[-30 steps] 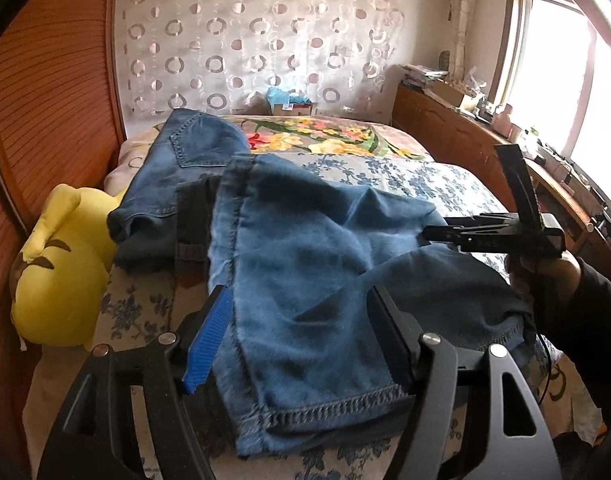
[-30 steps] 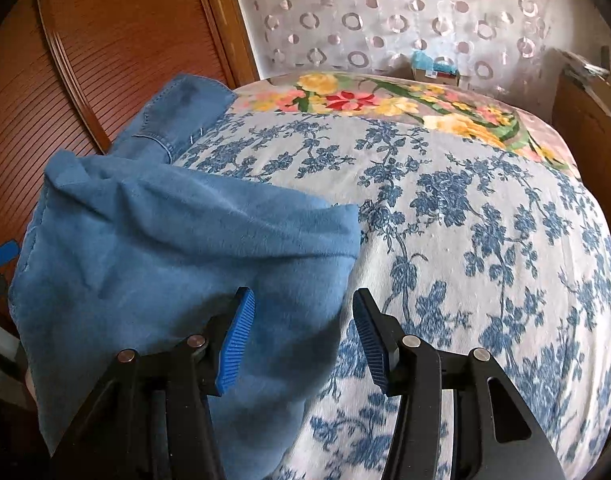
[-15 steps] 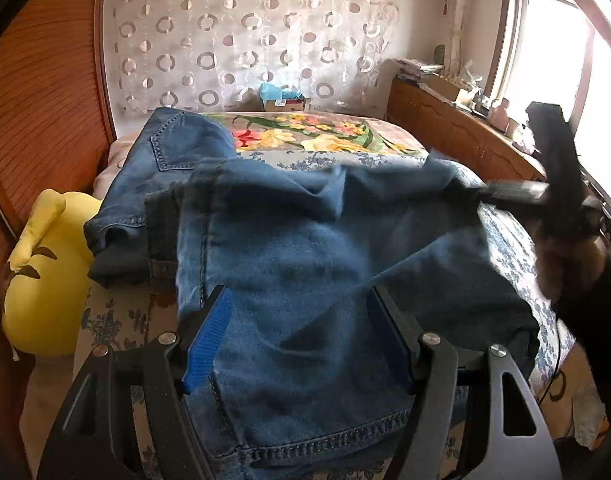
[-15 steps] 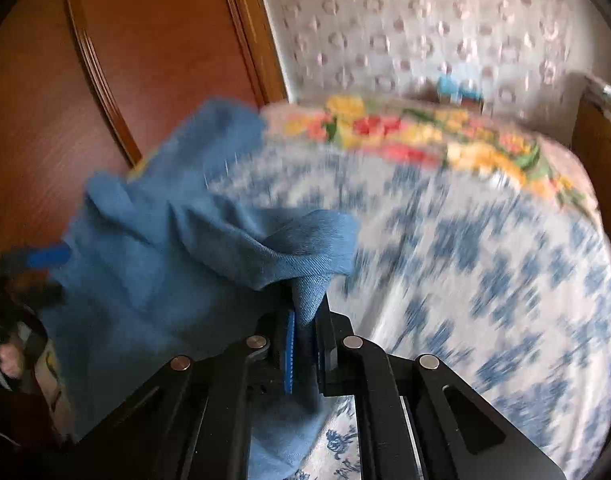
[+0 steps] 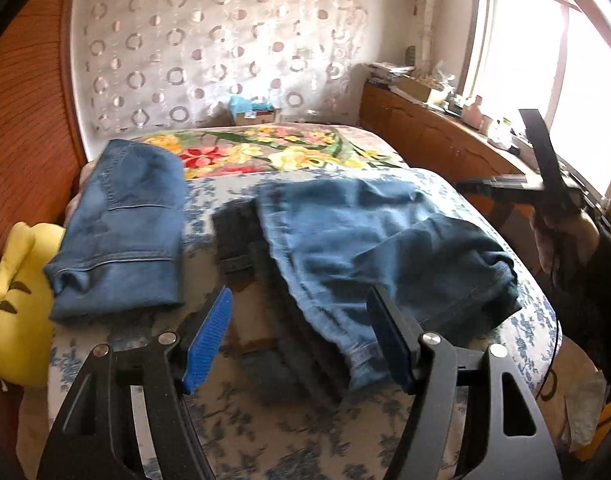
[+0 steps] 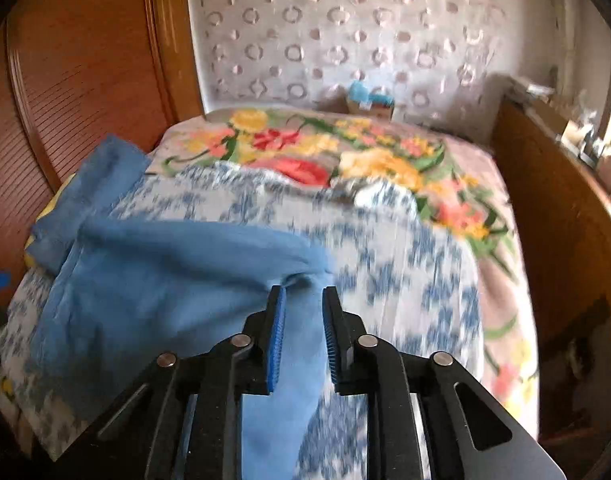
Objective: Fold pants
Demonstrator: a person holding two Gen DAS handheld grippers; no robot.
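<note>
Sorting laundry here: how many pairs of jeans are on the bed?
2. Folded jeans lie at the bed's left edge beside a yellow plush toy; rumpled jeans lie mid-bed. More may be hidden.

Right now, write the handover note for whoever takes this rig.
Left tool: open, empty, above the near edge of the bed.
Right tool: jaws opening, denim between the pads, no grip.
Jeans: folded over, rumpled, mid-bed.
Second pair: folded, by the yellow plush.
Done: first fold.
Left: smooth, fold again.
</note>
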